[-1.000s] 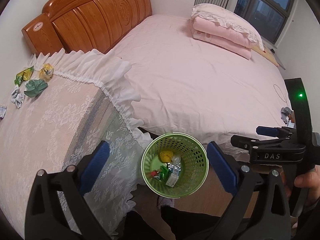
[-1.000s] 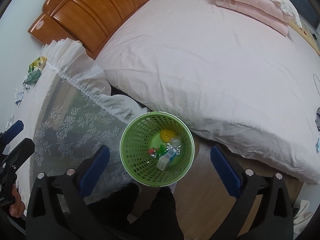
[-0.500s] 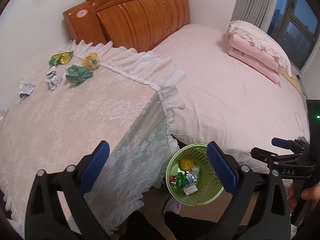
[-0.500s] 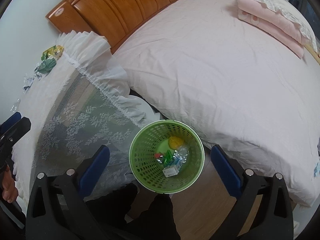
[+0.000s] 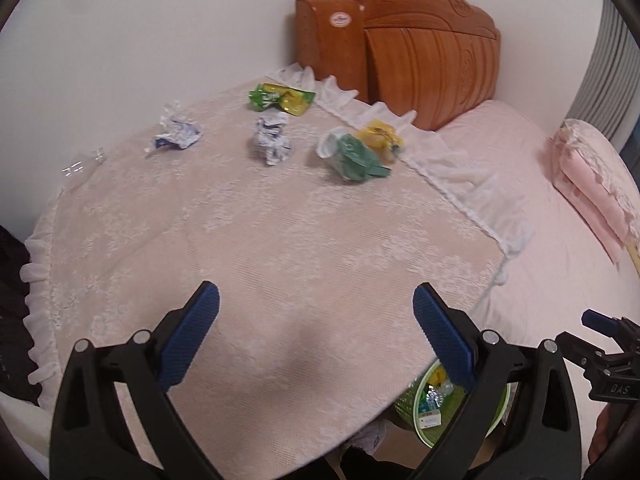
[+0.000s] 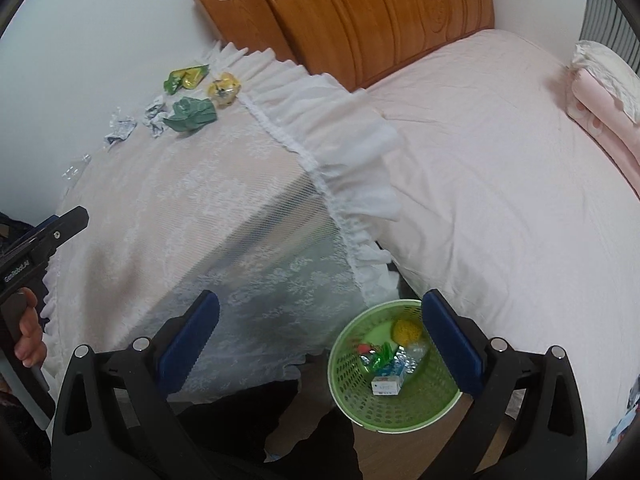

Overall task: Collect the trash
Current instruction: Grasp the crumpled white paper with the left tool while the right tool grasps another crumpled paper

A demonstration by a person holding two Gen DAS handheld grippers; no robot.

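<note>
Several pieces of trash lie at the far side of a lace-covered table (image 5: pixel 280 248): a green crumpled wrapper (image 5: pixel 354 156), a yellow wrapper (image 5: pixel 378 138), a green-yellow packet (image 5: pixel 280 96) and two white-blue crumpled papers (image 5: pixel 273 140) (image 5: pixel 178 132). My left gripper (image 5: pixel 316 328) hangs open over the table's near part, nothing between its fingers. My right gripper (image 6: pixel 320 328) is open and empty above the green basket (image 6: pixel 348 376), which stands on the floor between table and bed and holds several scraps. The green wrapper (image 6: pixel 192 114) shows far left in the right wrist view.
A pink bed (image 6: pixel 500 168) with a wooden headboard (image 6: pixel 360 12) lies right of the table. Folded pink bedding (image 5: pixel 596 184) sits at its far end. A clear plastic scrap (image 5: pixel 82 162) rests near the wall. Dark clothing (image 6: pixel 280 432) is below both grippers.
My left gripper has swung left and up, from above the basket to over the table, bringing the trash pile closer. The right view has shifted slightly, with the basket now lower right.
</note>
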